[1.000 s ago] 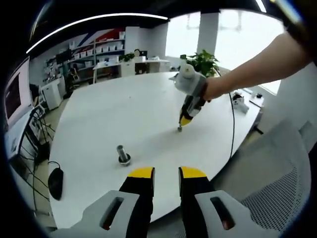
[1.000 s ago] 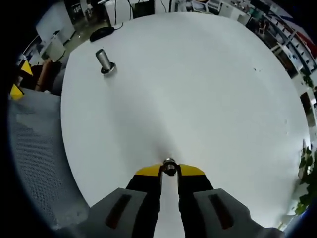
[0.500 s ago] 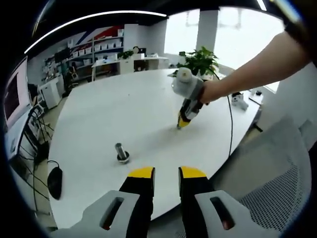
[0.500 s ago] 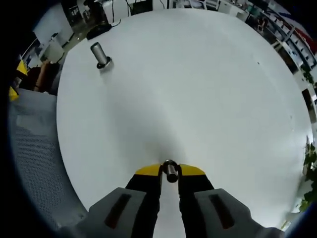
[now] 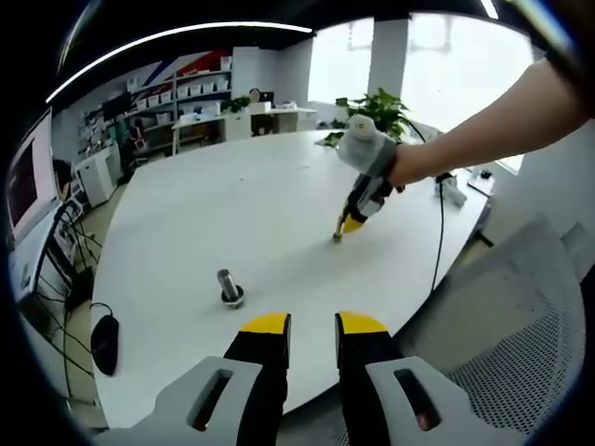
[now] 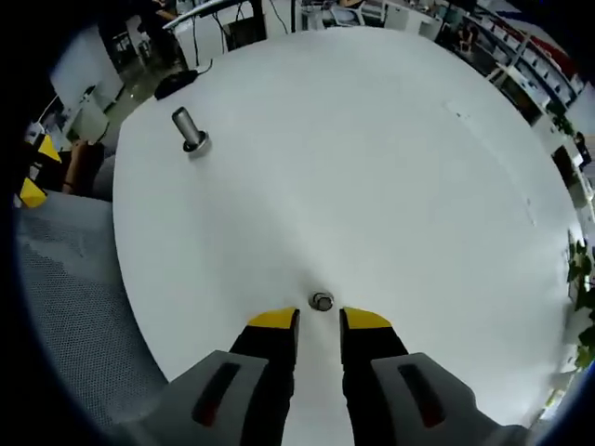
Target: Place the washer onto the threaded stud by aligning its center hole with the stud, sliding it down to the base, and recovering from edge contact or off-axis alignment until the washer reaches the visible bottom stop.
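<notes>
Our right claw is open and holds nothing. The washer lies flat on the white desk, just past its tips, hole facing up. The stud stands upright far off at the upper left. Our left claw is a little open, holds nothing, and is nearer the stud.

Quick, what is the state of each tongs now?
Left tongs: open, holding nothing.
Right tongs: open, the washer lies on the table just beyond the tips.
</notes>
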`<state>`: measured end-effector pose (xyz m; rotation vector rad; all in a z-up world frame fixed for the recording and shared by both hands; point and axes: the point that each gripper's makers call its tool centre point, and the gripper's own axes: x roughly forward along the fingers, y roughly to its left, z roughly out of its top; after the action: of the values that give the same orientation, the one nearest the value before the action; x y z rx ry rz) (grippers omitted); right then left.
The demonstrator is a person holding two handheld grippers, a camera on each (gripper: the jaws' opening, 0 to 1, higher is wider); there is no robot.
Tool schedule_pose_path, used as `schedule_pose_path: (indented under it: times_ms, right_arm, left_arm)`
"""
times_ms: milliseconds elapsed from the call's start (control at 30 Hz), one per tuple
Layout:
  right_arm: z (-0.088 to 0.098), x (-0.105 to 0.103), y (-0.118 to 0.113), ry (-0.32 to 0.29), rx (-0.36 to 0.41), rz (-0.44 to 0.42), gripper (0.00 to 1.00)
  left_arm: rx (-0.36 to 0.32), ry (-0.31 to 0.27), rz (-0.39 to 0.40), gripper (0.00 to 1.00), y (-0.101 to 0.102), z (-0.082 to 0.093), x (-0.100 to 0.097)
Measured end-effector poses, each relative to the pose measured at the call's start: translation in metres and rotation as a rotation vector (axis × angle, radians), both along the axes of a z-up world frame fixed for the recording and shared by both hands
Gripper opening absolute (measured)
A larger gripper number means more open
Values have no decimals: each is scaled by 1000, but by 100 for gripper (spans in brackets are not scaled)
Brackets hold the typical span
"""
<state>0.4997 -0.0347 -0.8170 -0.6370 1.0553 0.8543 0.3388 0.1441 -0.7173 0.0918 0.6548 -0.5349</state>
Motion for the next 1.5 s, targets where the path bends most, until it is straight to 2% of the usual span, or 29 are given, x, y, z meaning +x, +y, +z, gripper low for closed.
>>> schedule_pose_path:
  times_ms: [133,200,300,367,533,667,767,800,867,933,1000,1100,1200,1233,1300,1433,1500]
  right_arm:
    - [16,-9,1,-31,47,-31,20]
    - [26,-14,1,-59,74,-43,20]
    - [42,-23,0,-100,118,-69,20]
    - [52,-29,-1,-111,167,-108,20]
    - [69,-45,-12,-127,201,-161,20]
    - [89,-54,-14,-151,321,-248,21]
    - [94,-64,-18,-150,343,-260,23]
    - [99,-68,-13,-156,404,-262,23]
    - [104,-74,-12,-163,449,-280,23]
    - [108,-83,-11,-168,519,-321,24]
    - [105,-91,-13,-168,514,-316,24]
    - [106,-106,-11,-193,511,-259,24]
    - [111,-113,-12,-219,524,-219,25]
    - [113,-115,-14,-222,535,-222,26]
    - [121,-116,-12,-221,605,-244,28]
    - [127,-119,-17,-259,627,-237,29]
    - [130,-120,-18,-266,658,-249,29]
  left_arm:
    - [-5,-9,-12,17,-2,2,-1]
    - [27,-37,-46,17,-7,5,-2]
    - [25,-48,-68,17,-13,7,-4]
    - [15,-57,-66,17,-12,10,-3]
    - [-26,-65,-55,17,-11,15,-2]
    - [-35,-82,-55,18,-12,18,-1]
    - [-54,-126,-32,19,-10,28,3]
    - [-56,-128,-26,19,-9,28,4]
    - [-59,-133,-18,19,-7,29,4]
    - [-66,-188,-3,19,-4,41,7]
    - [-102,-207,13,19,-3,48,8]
    - [-110,-190,26,20,-1,45,9]
    - [-102,-225,54,20,4,51,12]
    - [-101,-250,65,20,6,55,14]
    - [-105,-256,78,20,8,57,15]
    - [-95,-251,89,22,9,56,16]
    - [-66,-251,88,22,9,53,16]
